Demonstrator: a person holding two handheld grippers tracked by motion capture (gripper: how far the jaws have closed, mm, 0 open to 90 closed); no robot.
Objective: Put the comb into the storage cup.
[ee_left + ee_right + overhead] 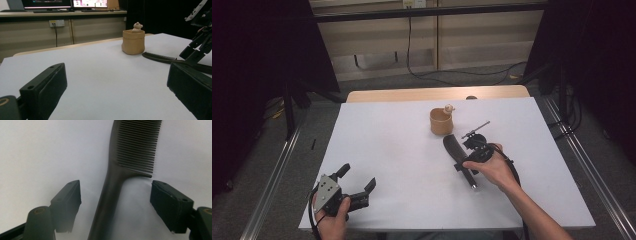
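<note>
Comb (pixel 117 180) flat on white board (pixel 392 150), just right-front of the cup (pixel 441 122), teeth end near it. Right gripper (pixel 115 195) straddles the handle, jaws apart, pads not touching. Left gripper (pixel 357 182) well left-front of cup, jaws wide, nothing between. Small figure (pixel 137 26) sits in cup.

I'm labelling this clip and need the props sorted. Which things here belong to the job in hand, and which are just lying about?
In the job:
comb, lying flat between the open jaws
right gripper, over the comb's handle

Lying about:
tan pot, with a small figure in it
left gripper, open, apart from the comb
</note>
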